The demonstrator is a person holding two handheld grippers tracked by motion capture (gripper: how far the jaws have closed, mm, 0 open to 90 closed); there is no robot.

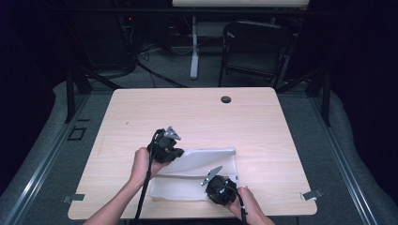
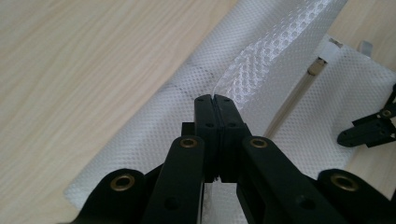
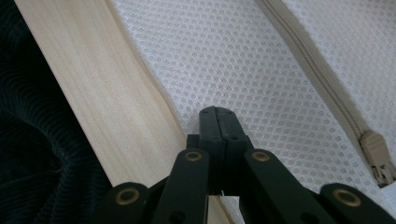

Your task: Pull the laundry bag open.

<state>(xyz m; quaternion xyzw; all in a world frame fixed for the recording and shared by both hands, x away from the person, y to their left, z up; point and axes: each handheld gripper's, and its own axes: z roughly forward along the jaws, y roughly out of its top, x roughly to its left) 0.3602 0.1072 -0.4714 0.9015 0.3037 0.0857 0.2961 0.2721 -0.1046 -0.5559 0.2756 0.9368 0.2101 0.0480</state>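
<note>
Mesh bag is lying near the front edge of the table; the left gripper is pinching its upper layer, lifting the flap open; the right gripper is clamping the bag's near edge, pinning it down, zipper just beside.

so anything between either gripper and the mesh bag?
Nothing visible. The left gripper is shut on a raised fold of the mesh bag, and the right gripper is shut on the bag's near edge, beside the zipper. The table around them is bare.
</note>
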